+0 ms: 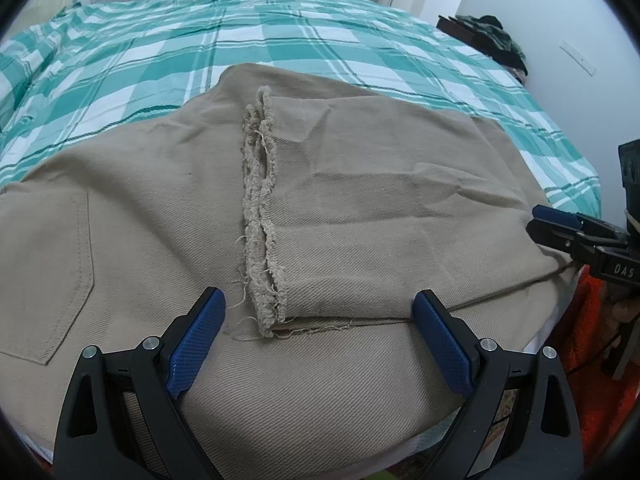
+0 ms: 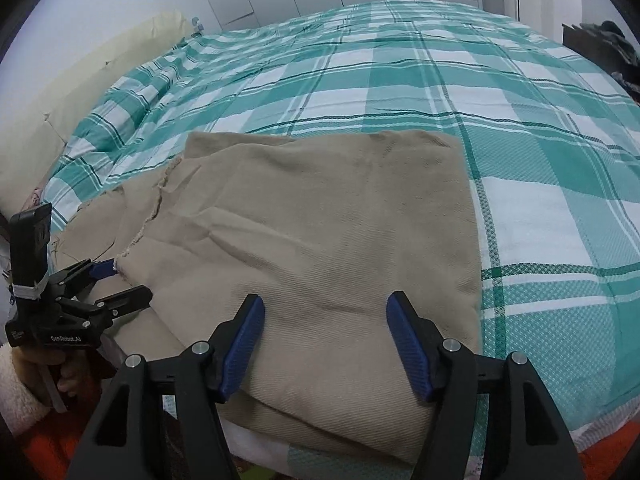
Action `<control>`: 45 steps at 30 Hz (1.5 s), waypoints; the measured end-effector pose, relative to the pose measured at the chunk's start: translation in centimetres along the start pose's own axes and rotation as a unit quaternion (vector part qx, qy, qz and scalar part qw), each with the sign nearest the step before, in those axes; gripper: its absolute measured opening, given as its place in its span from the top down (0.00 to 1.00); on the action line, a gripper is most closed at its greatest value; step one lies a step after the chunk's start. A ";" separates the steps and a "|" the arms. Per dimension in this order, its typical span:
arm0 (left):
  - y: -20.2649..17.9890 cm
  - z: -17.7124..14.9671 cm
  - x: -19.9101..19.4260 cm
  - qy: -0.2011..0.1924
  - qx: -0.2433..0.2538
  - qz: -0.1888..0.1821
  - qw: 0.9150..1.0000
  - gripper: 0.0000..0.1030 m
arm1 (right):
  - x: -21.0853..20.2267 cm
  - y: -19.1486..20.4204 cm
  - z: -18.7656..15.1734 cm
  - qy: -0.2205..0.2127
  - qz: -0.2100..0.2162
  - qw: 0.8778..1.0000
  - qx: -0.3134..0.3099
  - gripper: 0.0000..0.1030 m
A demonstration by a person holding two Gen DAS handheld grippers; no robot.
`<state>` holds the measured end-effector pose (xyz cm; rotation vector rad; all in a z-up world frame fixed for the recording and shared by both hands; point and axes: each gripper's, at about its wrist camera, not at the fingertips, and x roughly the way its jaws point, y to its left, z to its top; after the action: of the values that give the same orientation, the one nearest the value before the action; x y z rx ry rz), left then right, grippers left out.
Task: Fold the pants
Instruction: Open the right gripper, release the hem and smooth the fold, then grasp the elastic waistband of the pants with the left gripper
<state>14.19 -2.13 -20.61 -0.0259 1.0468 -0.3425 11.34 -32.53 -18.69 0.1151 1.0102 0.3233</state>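
Beige pants (image 1: 360, 208) lie folded on the bed; the legs are laid back over the seat, with the frayed hems (image 1: 262, 216) running across the middle and a back pocket (image 1: 44, 280) at the left. My left gripper (image 1: 320, 304) is open and empty, its jaws straddling the near hem corner. My right gripper (image 2: 324, 308) is open and empty over the fold end of the pants (image 2: 320, 220). The right gripper also shows at the right edge of the left wrist view (image 1: 560, 228). The left gripper shows at the left of the right wrist view (image 2: 116, 280).
The bed has a teal and white checked cover (image 2: 440, 80) stretching far beyond the pants. A cream pillow (image 2: 80, 80) lies at the far left. Dark clothes (image 1: 492, 36) sit on furniture at the far right. An orange blanket (image 1: 592, 340) hangs by the bed's near edge.
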 end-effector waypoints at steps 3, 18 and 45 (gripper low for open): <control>-0.3 -0.2 -0.7 0.027 0.003 0.014 1.000 0.07 | -0.1 0.2 -0.2 -0.003 -0.005 1.000 -0.008 0.37; 10.5 -3.6 -14.6 -0.026 -0.196 -0.050 0.979 0.11 | -0.1 0.2 -0.2 -0.006 -0.001 1.000 -0.006 0.36; 26.9 -8.7 -13.7 -0.068 -0.490 -0.065 0.867 0.47 | 0.0 0.3 -0.1 -0.005 0.001 1.000 -0.002 0.33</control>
<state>7.76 28.52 -18.37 -1.0289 0.9852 0.1044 11.17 -32.30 -18.66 0.1132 0.9993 0.3258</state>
